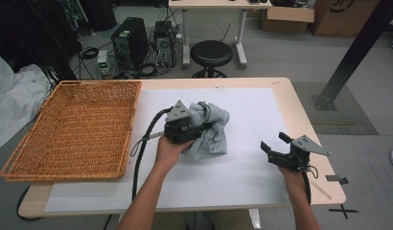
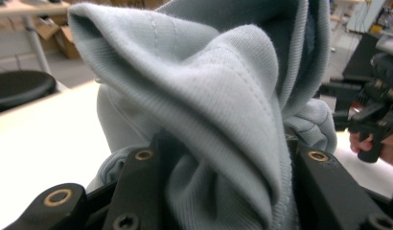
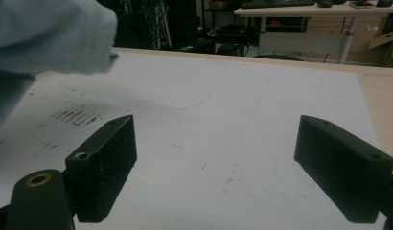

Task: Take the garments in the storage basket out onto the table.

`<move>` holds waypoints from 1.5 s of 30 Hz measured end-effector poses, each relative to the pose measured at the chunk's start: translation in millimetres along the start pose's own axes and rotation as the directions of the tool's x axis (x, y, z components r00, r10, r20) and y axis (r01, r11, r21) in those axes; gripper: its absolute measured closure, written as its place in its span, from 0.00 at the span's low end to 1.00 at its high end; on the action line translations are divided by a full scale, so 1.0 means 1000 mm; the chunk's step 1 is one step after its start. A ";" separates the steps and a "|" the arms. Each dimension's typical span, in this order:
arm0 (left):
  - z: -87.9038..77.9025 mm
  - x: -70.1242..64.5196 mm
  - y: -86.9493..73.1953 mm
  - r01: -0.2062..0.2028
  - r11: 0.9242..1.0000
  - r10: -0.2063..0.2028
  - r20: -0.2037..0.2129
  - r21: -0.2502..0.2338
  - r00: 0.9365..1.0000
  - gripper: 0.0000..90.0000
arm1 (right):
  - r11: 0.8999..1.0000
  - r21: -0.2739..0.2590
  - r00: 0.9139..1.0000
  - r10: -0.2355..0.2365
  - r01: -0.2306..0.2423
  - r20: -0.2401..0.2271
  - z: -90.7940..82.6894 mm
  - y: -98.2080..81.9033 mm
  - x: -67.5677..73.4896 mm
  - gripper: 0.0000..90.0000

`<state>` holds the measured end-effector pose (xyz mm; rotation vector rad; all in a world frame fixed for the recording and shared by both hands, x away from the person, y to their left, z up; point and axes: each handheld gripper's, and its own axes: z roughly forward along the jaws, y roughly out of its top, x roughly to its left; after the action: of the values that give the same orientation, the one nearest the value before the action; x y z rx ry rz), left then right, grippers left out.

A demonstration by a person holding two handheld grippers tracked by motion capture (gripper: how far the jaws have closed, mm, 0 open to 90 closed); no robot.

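Gripping a bunched fold of the grey garment (image 1: 209, 132) in my left claw (image 1: 185, 125), I have it gathered into a crumpled heap near the middle of the white mat (image 1: 252, 158) on the desk (image 1: 285, 91). In the left gripper view the ribbed fabric (image 2: 218, 96) rises thickly between my jaws, which are clamped on it. My guess is that the work is about half done: the garment is picked up in a wad but has not reached the wicker basket (image 1: 75, 129), which sits at the left end of the desk with nothing that I can make out inside it, though its weave is hard to read from above. What remains is carrying it across and letting go. My left forearm reaches forward from the desk's near edge, hand wrapped round the claw's body. My right claw (image 1: 273, 143) hangs low over the mat well to the right, jaws spread wide and holding nothing, pointing left toward the cloth.
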<state>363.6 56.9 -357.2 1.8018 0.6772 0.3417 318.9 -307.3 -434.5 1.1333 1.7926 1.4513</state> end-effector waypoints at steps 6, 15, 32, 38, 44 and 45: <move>0.028 -0.002 -0.021 0.015 0.997 -0.015 0.001 0.076 1.000 0.68 | 1.000 0.005 1.000 0.004 -0.004 -0.010 0.001 -0.002 0.000 0.16; 0.047 0.007 -0.059 0.054 0.973 -0.042 -0.057 0.225 0.998 0.67 | 1.000 0.020 1.000 -0.003 0.003 -0.024 0.004 -0.004 0.000 0.16; 0.038 0.016 -0.061 0.156 0.974 -0.150 -0.050 0.164 0.987 0.44 | 1.000 0.027 0.999 -0.007 0.007 -0.034 0.006 -0.005 0.001 0.16; 0.014 0.014 -0.046 0.163 0.985 -0.162 -0.031 0.047 0.986 0.17 | 1.000 0.026 1.000 0.001 0.000 -0.031 0.004 -0.006 -0.002 0.16; -0.025 0.019 -0.029 0.180 0.977 -0.189 -0.078 -0.112 0.979 0.17 | 1.000 0.016 1.000 0.016 -0.016 -0.015 0.001 -0.012 -0.005 0.16; -0.032 0.022 -0.028 0.184 0.976 -0.196 -0.101 -0.118 0.975 0.17 | 1.000 0.017 1.000 0.014 -0.013 -0.015 0.001 -0.012 -0.005 0.16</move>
<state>356.5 100.6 -375.3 1.6088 0.8871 0.3452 319.1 -311.7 -446.6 1.1479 1.8134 1.4588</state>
